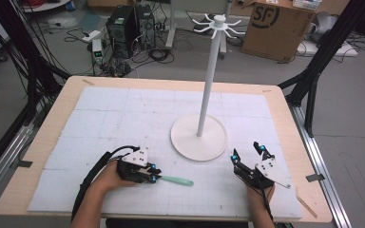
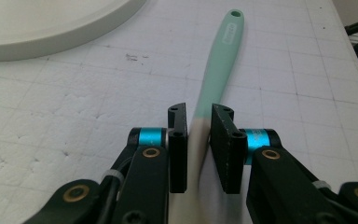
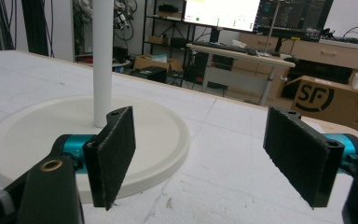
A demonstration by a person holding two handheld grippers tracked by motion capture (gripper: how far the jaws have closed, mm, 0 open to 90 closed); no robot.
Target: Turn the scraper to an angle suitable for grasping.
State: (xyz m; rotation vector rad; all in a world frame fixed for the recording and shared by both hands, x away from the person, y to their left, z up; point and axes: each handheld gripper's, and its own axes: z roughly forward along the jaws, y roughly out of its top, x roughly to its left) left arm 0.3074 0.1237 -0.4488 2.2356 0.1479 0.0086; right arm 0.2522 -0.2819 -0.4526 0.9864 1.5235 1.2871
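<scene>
A: What's your left gripper (image 1: pixel 155 174) on?

B: A spatula (image 2: pixel 216 70). Its handle is slim, smooth, mint green, with a small hole at the far tip; nearer you it turns pale cream. It lies flat on the counter (image 1: pixel 57 118), at about 7 o'clock from the stand (image 1: pixel 199 137), pointing toward 3 o'clock from your left hand (image 1: pixel 109 178).

A: Held, or just straddled?

B: Your left gripper view has the two black pads either side of the cream part, close in. The right pad looks to touch it; a sliver of gap may remain on the left, so I can't tell that it's fully pinched. The jaws are narrow, not spread.

A: And the surface?

B: A white foam mat (image 2: pixel 74 107), pebbly and gridded with faint lines, over pale wood. The stand is glossy white: a round flat base, a thin upright pole, hooks splayed at the top, which the high view shows.

A: My right gripper (image 1: pixel 249 154)?

B: Spread wide, holding nothing, resting at 4 o'clock from the base. Its own view shows rough, gritty black pads (image 3: pixel 116 154) well apart, the base rim just behind the left one, plus a cardboard box (image 3: pixel 335 100) and monitors (image 3: pixel 221 11) far off.
</scene>
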